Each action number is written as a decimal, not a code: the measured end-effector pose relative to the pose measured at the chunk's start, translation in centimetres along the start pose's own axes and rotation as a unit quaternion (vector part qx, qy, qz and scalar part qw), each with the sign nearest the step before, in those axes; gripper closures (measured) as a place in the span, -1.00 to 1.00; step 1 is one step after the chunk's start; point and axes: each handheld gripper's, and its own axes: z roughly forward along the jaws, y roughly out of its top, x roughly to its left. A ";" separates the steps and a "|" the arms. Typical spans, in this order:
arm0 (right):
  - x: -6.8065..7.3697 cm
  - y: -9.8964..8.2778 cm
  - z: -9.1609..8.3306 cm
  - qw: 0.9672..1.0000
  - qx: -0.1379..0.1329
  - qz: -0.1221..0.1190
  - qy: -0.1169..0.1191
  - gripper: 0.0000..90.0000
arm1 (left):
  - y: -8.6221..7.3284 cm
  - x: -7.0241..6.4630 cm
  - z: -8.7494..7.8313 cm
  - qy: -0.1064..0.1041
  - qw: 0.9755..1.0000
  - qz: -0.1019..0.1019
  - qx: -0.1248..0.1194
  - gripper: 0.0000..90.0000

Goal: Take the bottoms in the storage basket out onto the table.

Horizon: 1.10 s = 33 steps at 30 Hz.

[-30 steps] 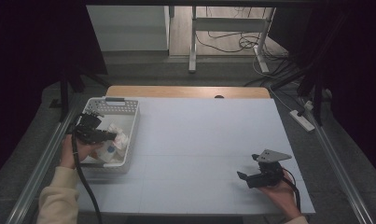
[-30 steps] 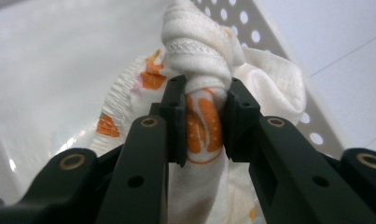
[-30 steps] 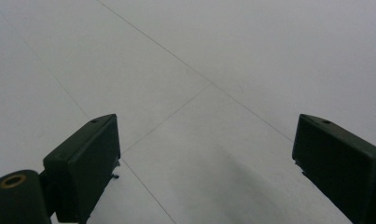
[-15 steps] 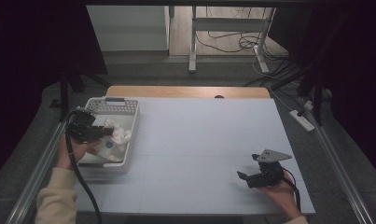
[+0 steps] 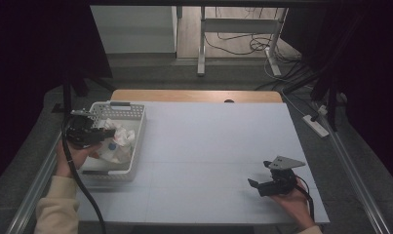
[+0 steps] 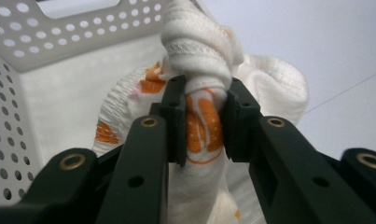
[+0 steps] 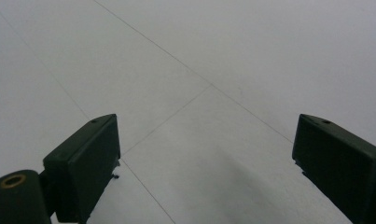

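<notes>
A white perforated basket (image 5: pixel 135 127) stands at the table's left, holding white cloth with orange print (image 5: pixel 117 142). My left gripper (image 5: pixel 108 132) hovers over the basket and is shut on a bunched fold of that cloth (image 6: pixel 205 116), which bulges above the pads and hangs below them. The basket's wall (image 6: pixel 17 56) shows behind the cloth in the left gripper view. My right gripper (image 5: pixel 258 184) rests low over the table near its front right, jaws spread wide. Between its fingertips (image 7: pixel 209 168) lies only bare table.
The light grey table surface (image 5: pixel 213 141) stretches between the two grippers. A wooden strip (image 5: pixel 194 95) runs along the far edge. A power strip (image 5: pixel 317 125) lies off the right side, beside metal rails and cables on the floor.
My left gripper has risen and drawn back toward the basket's left side, lifting the cloth with it. The right gripper has stayed put.
</notes>
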 end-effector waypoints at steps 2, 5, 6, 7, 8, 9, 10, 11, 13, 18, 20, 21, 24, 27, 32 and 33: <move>0.0 0.0 0.0 1.000 0.000 0.000 0.000 -0.83 | 0.0 0.0 -0.2 -0.001 1.000 -0.001 -0.007 0.63; 0.0 0.0 0.0 1.000 0.000 -0.001 0.000 -0.83 | 0.1 -0.1 -0.6 -0.002 1.000 -0.002 -0.020 0.63; 0.0 0.0 0.0 1.000 0.000 -0.001 0.000 -0.83 | 0.1 -0.1 -0.6 -0.002 1.000 -0.002 -0.020 0.63; 0.0 0.0 0.0 1.000 0.000 -0.001 0.000 -0.83 | 0.1 -0.1 -0.7 -0.003 1.000 -0.003 -0.024 0.63; 0.0 0.0 0.0 1.000 0.000 -0.001 0.000 -0.83 | 0.1 -0.1 -0.8 -0.003 1.000 -0.004 -0.027 0.63; 0.0 0.0 0.0 1.000 0.000 0.000 0.000 -0.83 | 0.1 -0.1 -0.9 -0.003 1.000 -0.004 -0.030 0.63; 0.0 0.0 0.0 1.000 0.000 0.000 0.000 -0.83 | 0.1 -0.2 -1.0 -0.004 0.999 -0.004 -0.034 0.63; 0.0 0.0 0.0 1.000 0.001 -0.001 0.000 -0.83 | 0.1 -0.2 -1.2 -0.004 0.999 -0.005 -0.042 0.63; 0.0 0.0 0.0 1.000 0.001 -0.001 0.000 -0.83 | 0.1 -0.2 -1.4 -0.004 0.999 -0.006 -0.047 0.63; 0.0 0.0 0.0 1.000 0.001 -0.001 0.000 -0.83 | 0.2 -0.4 -1.7 -0.006 0.998 -0.007 -0.057 0.63; 0.0 0.0 0.0 1.000 0.001 -0.002 0.000 -0.83 | 0.2 -0.5 -1.9 -0.006 0.998 -0.006 -0.063 0.63; 0.0 0.0 0.0 1.000 0.001 -0.002 0.000 -0.83 | 0.2 -0.5 -1.9 -0.006 0.998 -0.006 -0.063 0.63; 0.0 0.0 0.0 1.000 0.001 -0.002 0.001 -0.83 | 0.2 -0.5 -2.1 -0.009 0.998 -0.006 -0.070 0.63; 0.0 0.0 0.0 1.000 0.001 -0.002 0.000 -0.83 | 0.3 -0.6 -2.3 -0.011 0.997 -0.006 -0.077 0.63; 0.0 0.0 0.0 1.000 0.001 -0.001 0.001 -0.83 | 0.3 -0.7 -2.7 -0.026 0.995 -0.009 -0.094 0.63; 0.0 0.0 0.0 1.000 0.001 -0.001 0.001 -0.83 | 0.3 -0.7 -2.7 -0.026 0.995 -0.009 -0.094 0.63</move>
